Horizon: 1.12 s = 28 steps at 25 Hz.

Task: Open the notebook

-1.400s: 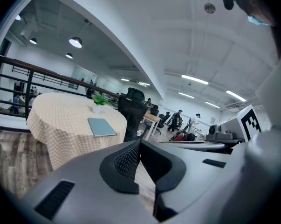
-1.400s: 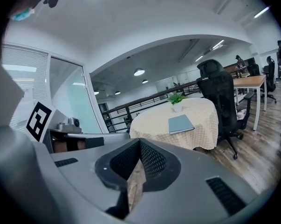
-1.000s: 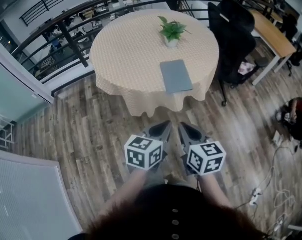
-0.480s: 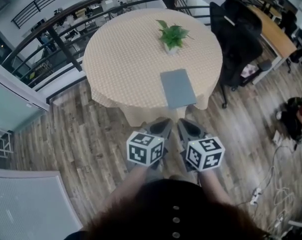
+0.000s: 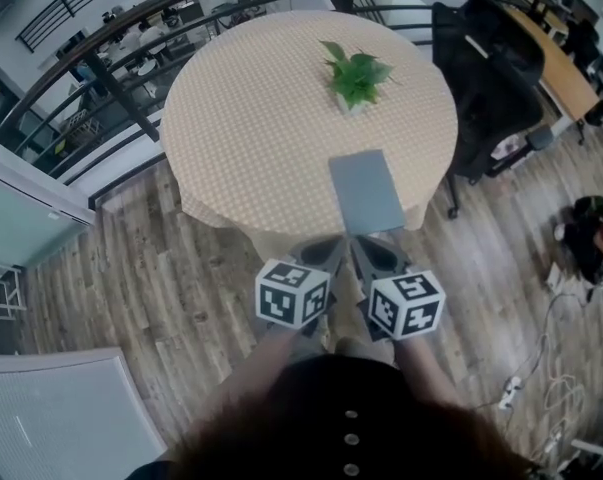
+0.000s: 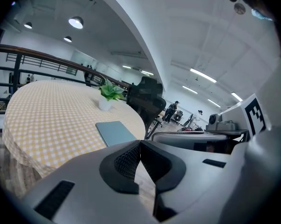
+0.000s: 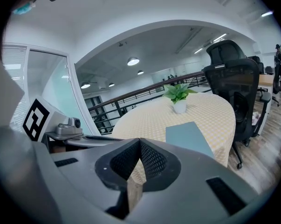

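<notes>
you stand at a round table under a checked cloth. the grey-blue notebook lies flat and closed at the table's near edge, its short end toward you. a potted plant stands beyond it, well apart. your left tongs and right tongs are side by side over the floor, short of the table and not touching the notebook. both pairs are pressed together at the tips with nothing between them.

the likely trouble is the edge. a flat cover gives closed tips little to catch, so a push could slide the whole notebook across the cloth, or off the rim, instead of lifting the cover. dragging could also bunch the cloth (it hangs loose over the side). one pair probably needs to pin the book down.

only the head view shows how close the notebook sits to the rim and how far back both tongs are. only the gripper views show the ridged pads meeting, and the right one shows a black office chair just beside the table.
</notes>
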Motion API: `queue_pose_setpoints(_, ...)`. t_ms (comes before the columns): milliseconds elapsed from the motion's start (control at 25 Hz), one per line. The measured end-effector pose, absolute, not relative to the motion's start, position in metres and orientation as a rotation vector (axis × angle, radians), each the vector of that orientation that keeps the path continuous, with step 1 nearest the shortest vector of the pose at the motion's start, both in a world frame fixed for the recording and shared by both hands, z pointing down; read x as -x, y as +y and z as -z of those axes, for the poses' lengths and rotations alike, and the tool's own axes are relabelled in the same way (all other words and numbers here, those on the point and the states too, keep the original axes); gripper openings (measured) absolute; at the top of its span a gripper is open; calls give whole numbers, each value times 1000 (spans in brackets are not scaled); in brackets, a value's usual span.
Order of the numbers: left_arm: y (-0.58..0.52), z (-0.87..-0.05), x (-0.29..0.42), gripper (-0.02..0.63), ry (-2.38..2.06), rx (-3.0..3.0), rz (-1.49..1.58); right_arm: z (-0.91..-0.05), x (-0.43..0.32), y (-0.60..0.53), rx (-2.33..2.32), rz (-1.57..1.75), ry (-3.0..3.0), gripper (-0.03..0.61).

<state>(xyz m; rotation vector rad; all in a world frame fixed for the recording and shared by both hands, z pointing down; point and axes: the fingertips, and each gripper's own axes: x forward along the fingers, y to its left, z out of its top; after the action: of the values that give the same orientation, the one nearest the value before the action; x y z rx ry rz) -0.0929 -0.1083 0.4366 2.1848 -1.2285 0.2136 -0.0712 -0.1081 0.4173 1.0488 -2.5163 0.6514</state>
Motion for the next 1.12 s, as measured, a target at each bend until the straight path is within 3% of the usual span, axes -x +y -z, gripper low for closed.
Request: queue_pose_setpoints(1120,-138,-470,97,9,-1177,-2098,-202,-458,70,-132,-970,-613,-2428,11)
